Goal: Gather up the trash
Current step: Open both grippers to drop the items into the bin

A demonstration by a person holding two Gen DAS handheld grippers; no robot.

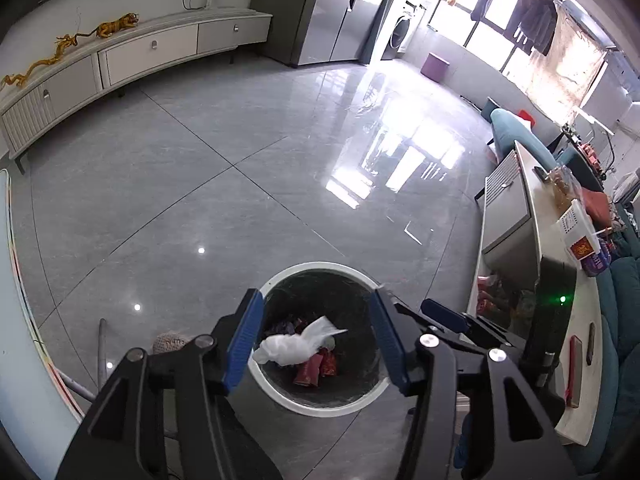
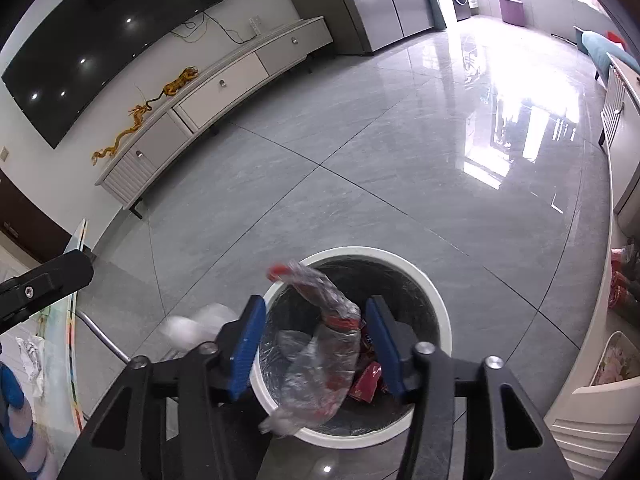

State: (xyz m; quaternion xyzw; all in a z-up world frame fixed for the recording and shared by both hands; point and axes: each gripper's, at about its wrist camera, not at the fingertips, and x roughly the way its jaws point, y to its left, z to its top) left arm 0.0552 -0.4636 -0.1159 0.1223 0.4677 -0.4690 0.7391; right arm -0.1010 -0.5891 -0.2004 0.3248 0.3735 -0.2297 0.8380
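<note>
A round bin (image 1: 320,267) with a white rim and a dark liner stands on the floor under both grippers. My left gripper (image 1: 316,296) is open over it. A crumpled white tissue (image 1: 296,344) shows between its blue pads, touching neither, above red wrappers (image 1: 316,370) in the bin. My right gripper (image 2: 316,302) is open over the same bin (image 2: 440,320). A crushed clear plastic bottle (image 2: 324,352) with a red cap and label hangs blurred between its pads, apart from both. A blurred white wad (image 2: 192,326) shows left of that gripper, beside the bin's rim.
A low white TV cabinet (image 1: 148,52) runs along the far wall. A coffee table (image 1: 536,240) with boxes and a teal sofa (image 1: 624,300) stand to the right of the bin. A metal leg (image 1: 102,352) and a glass tabletop edge (image 2: 76,272) lie to the left.
</note>
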